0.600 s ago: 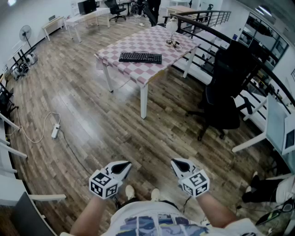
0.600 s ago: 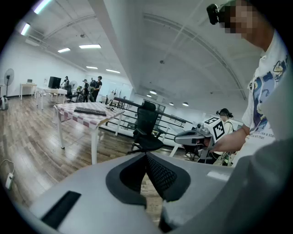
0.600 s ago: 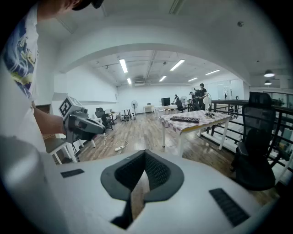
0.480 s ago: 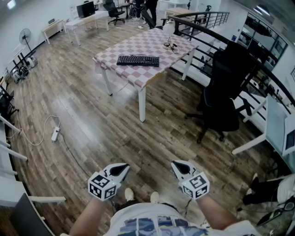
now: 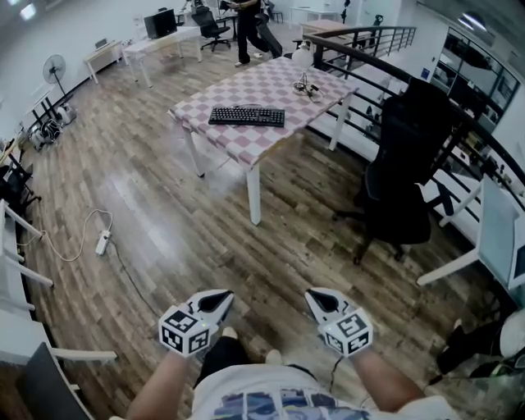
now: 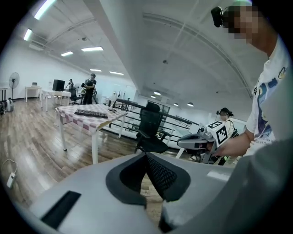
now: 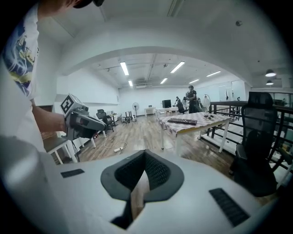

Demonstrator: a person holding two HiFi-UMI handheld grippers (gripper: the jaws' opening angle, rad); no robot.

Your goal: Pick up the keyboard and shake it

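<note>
A black keyboard (image 5: 247, 116) lies on a table with a pink-and-white checked cloth (image 5: 271, 82), far ahead across the wooden floor. It also shows small and distant as the keyboard (image 6: 91, 113) in the left gripper view and the keyboard (image 7: 184, 121) in the right gripper view. My left gripper (image 5: 220, 302) and right gripper (image 5: 317, 300) are held low in front of my body, side by side, several steps short of the table. Both are shut, their jaws closed together with nothing between them.
A black office chair (image 5: 402, 176) stands right of the table beside a dark railing (image 5: 385, 61). A power strip with a white cable (image 5: 100, 241) lies on the floor at left. A person (image 5: 250, 25) walks beyond the table. Desks stand at the far left and right edges.
The table and keyboard have shifted slightly in the head view as I move. A person behind the table has come more into view. Both grippers stay shut and level.
</note>
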